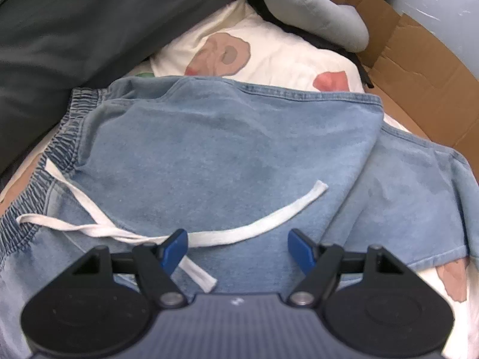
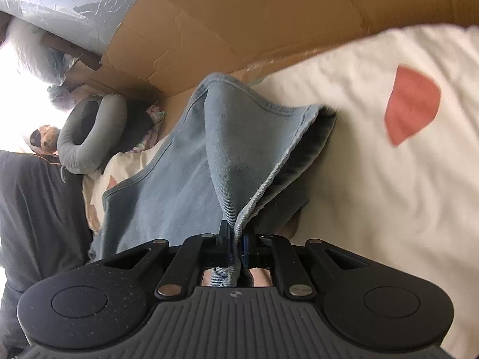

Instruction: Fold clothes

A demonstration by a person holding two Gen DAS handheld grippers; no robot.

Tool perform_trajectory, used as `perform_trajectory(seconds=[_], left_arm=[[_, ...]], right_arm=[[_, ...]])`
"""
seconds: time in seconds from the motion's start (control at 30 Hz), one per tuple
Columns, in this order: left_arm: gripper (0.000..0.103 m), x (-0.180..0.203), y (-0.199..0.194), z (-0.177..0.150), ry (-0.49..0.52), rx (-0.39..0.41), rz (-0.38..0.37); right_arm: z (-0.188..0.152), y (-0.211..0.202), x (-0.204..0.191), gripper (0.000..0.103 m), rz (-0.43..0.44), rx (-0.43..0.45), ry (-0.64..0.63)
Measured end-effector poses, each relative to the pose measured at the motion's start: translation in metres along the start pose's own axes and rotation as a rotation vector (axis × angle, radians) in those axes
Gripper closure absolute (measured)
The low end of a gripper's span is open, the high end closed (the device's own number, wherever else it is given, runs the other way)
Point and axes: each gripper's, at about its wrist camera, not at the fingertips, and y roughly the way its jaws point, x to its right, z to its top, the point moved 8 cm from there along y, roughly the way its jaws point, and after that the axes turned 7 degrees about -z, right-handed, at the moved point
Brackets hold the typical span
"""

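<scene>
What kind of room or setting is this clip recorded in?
Probably a bedroom: the denim shorts lie on a bed with a floral sheet, a grey pillow and a soft toy behind, flattened cardboard alongside.

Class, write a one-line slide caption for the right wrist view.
Right tongs shut on the hem of light-blue denim shorts, lifting it above a white patterned sheet.
</scene>
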Motion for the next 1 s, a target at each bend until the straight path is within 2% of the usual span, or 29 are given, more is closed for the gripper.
perform_trajectory(seconds=[0.13,0.27,0.47,0.63,1.0], left_arm=[[0.027,-0.006,0.001,0.006,-0.029,0.008,0.005],[0.027,-0.006,0.006,0.010,-0.021,0.006,0.010],[0.027,-0.003,0.030,0.020,0.033,-0.041,0.013],[0.027,-0.001,0.044,0.028,0.053,-0.052,0.026],[0.024,0.005,0.062,0.040,0.107,-0.063,0.052]], right_arm=[[0.017,-0.014,0.006,0.098,-0.039,0.021,-0.043],[0.046,-0.038,0.012,0.098,-0.073,0.091,-0.076],[0.088,-0.069,0.027,0.098,-0.146,0.194,-0.104],[0.104,-0.086,0.033,0.098,-0.178,0.255,-0.119],[0.134,-0.120,0.042,0.098,-0.222,0.322,-0.144]])
